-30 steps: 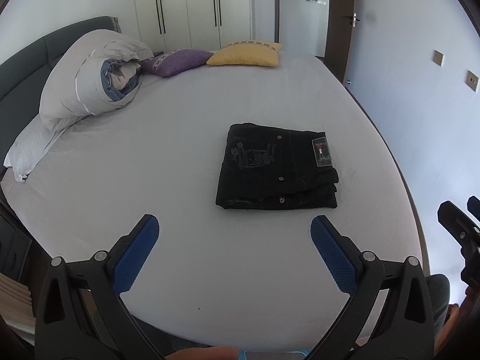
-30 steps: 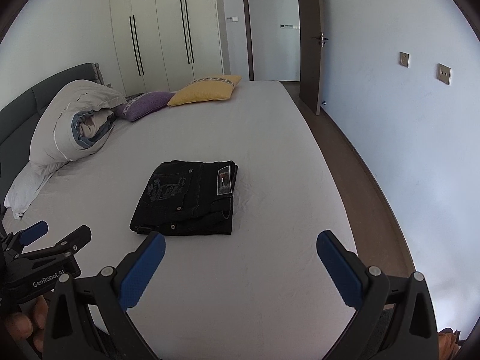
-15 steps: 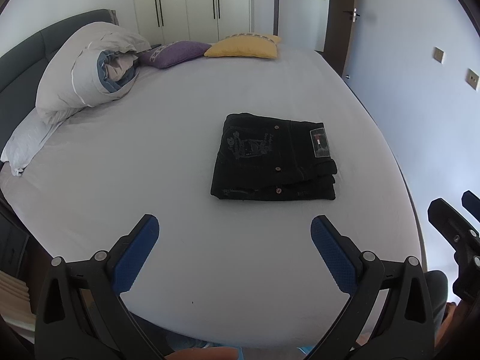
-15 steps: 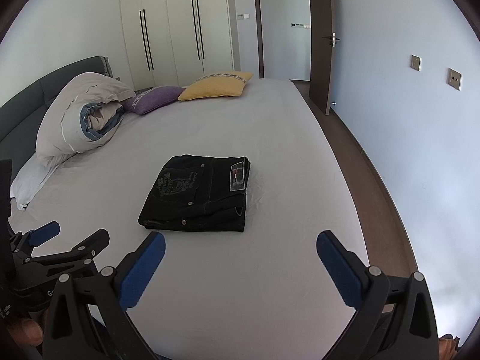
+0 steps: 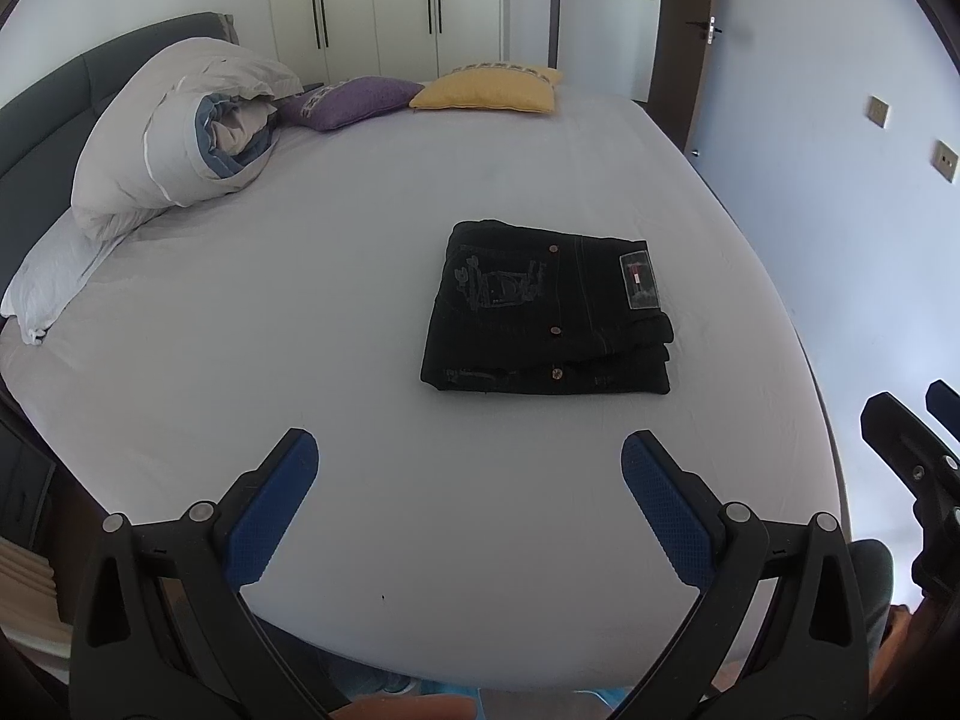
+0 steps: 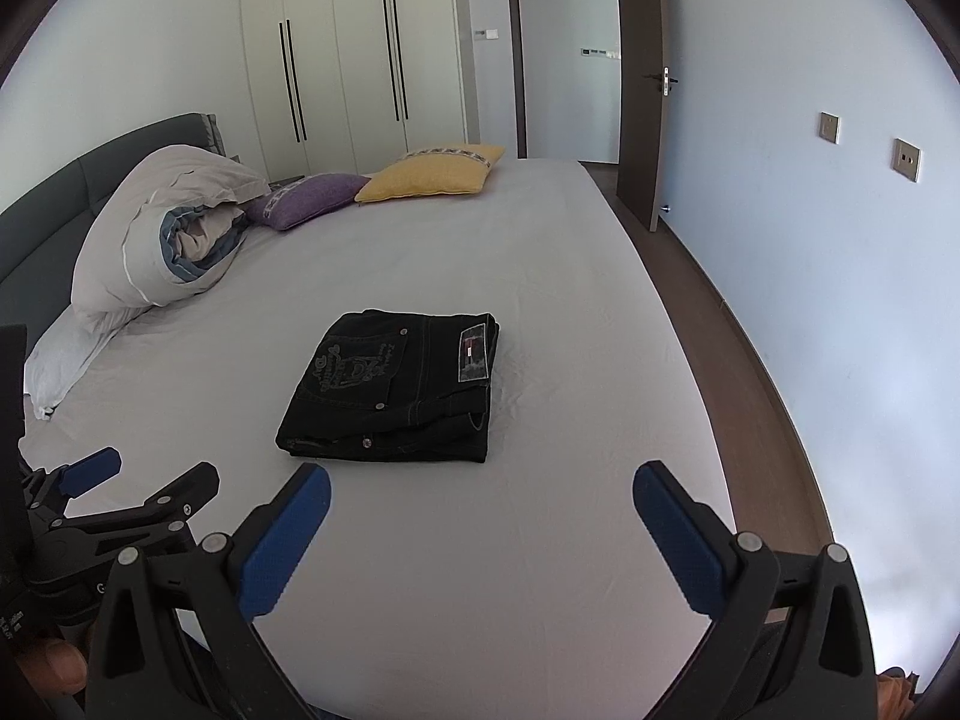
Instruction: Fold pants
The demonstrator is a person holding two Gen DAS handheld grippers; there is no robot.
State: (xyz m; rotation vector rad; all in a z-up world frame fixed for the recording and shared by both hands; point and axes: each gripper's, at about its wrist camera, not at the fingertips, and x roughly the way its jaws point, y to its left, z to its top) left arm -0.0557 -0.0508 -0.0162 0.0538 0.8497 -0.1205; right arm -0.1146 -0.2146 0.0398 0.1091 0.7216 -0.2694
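Black pants [image 5: 546,312] lie folded into a compact rectangle on the pale grey bed [image 5: 360,276], with a label patch on top; the same pants [image 6: 396,387] show in the right wrist view. My left gripper [image 5: 468,498] hovers near the bed's front edge, short of the pants, open with nothing between its blue pads. My right gripper [image 6: 480,519] is likewise open and empty, hanging in front of the pants. Each gripper shows at the edge of the other's view: the right one [image 5: 912,450], the left one [image 6: 120,498].
A rolled duvet [image 5: 180,138] and a white pillow [image 5: 54,282] lie at the bed's left by the dark headboard [image 5: 36,120]. Purple [image 5: 354,99] and yellow [image 5: 486,90] cushions sit at the far end. A wall [image 6: 840,270], floor strip [image 6: 738,390] and open door [image 6: 639,78] lie to the right.
Both grippers have drawn back and tilted up a little, so the pants sit slightly higher in both views. The pants have not moved and both grippers stay open.
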